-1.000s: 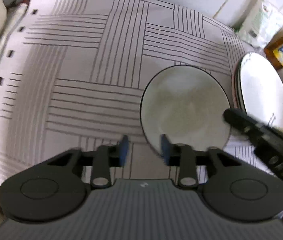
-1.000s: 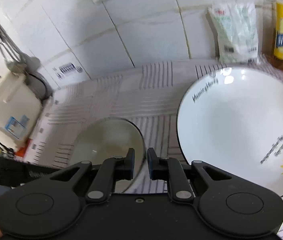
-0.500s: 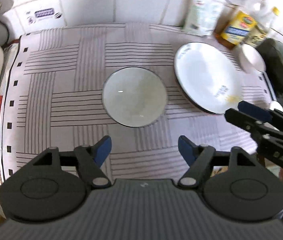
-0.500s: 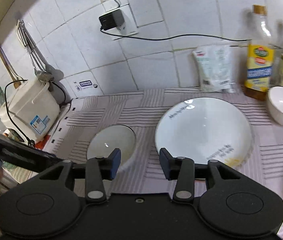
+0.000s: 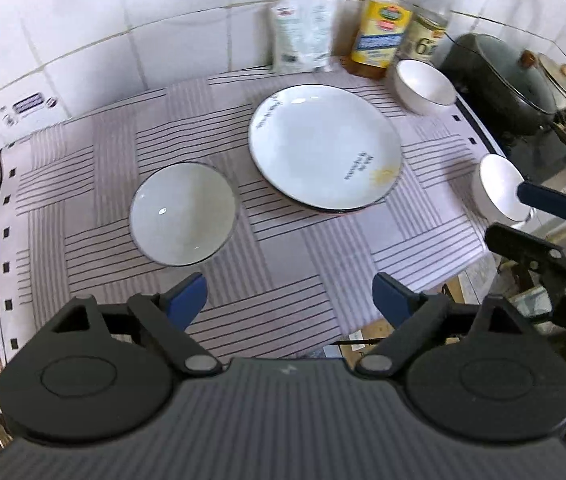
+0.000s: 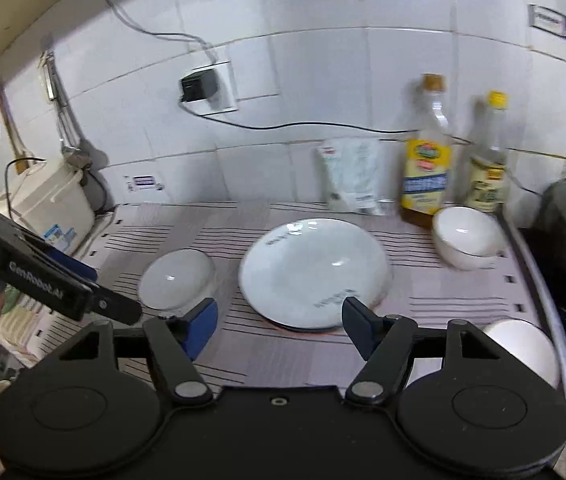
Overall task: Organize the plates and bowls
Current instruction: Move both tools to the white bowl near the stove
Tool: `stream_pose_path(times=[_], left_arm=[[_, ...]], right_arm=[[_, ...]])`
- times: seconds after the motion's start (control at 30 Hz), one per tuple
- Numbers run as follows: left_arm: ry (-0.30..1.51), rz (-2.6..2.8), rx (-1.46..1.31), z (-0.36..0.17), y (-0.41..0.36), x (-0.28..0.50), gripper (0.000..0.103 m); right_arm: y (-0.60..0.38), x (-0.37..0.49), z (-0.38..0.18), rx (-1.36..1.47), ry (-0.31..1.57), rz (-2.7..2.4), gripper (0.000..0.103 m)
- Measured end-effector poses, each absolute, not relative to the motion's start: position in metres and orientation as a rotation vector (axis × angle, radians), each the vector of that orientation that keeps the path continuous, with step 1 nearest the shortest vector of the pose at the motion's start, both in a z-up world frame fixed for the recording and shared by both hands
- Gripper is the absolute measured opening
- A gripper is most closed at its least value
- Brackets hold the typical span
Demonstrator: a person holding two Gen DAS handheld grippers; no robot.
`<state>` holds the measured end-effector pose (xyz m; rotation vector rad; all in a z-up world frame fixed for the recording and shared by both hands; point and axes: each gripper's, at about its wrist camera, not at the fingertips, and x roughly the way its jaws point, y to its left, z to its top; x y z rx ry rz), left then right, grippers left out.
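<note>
Both pairs of jaws stand wide apart with nothing between them, and both have just been opening. Blue pads tip the left gripper [image 5: 289,300] and the right gripper [image 6: 279,326], each held above the near edge of the grey striped cloth [image 5: 283,280] that covers the counter.

My landmark is the large white plate with printed lettering and a yellow sun [image 5: 325,144], lying on another plate at the middle of the cloth. Just left of it sits the shallow white dark-rimmed bowl [image 5: 183,214], apart from it. Behind the plate to the right stands a small white bowl [image 5: 423,84]; to the plate's right at the cloth's edge sits another small white bowl [image 5: 501,188]. Behind the plate, against the white tiled wall [image 6: 323,100], stand a pale plastic packet [image 5: 303,40], a yellow-labelled oil bottle [image 5: 383,28] and a clear yellow-capped bottle [image 5: 431,24]. Nothing lies between either gripper and the dishes.

The left wrist view alone shows a dark lidded pot [image 5: 503,84] far right of the plate, in full. The right wrist view alone shows a black plug in a wall socket [image 6: 199,84] and a white rice cooker [image 6: 51,208] far left of the plate.

A second ago the grippers were low at the shallow bowl's rim, jaws nearly together; now they are higher and farther back, and the whole spread shows.
</note>
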<state>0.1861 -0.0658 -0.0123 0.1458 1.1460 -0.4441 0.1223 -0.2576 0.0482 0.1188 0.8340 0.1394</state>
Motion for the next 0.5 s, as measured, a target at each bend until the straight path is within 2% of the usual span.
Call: stream_pose_path(times=[0.07,0.17,0.3,0.5], left_arm=[[1.143,-0.459,0.166,-0.013,-0.077,0.185,0.092],[1.136,-0.487,0.197,-0.013,-0.096,0.182,0.094],[1.110,-0.520,0.219,-0.016,-0.120,0.181,0.100],[1.113,-0.569,0.238,-0.030,-0.162,0.192,0.100]], right_arm=[[-0.268,0.113,0.047,0.111,0.837,0.107,0.076],[-0.285,0.100,0.044,0.100,0.840,0.060,0.087],[-0.306,0.088,0.032,0.092,0.840,-0.005,0.088],[-0.336,0.076,0.001,0.099,0.836,-0.128,0.092]])
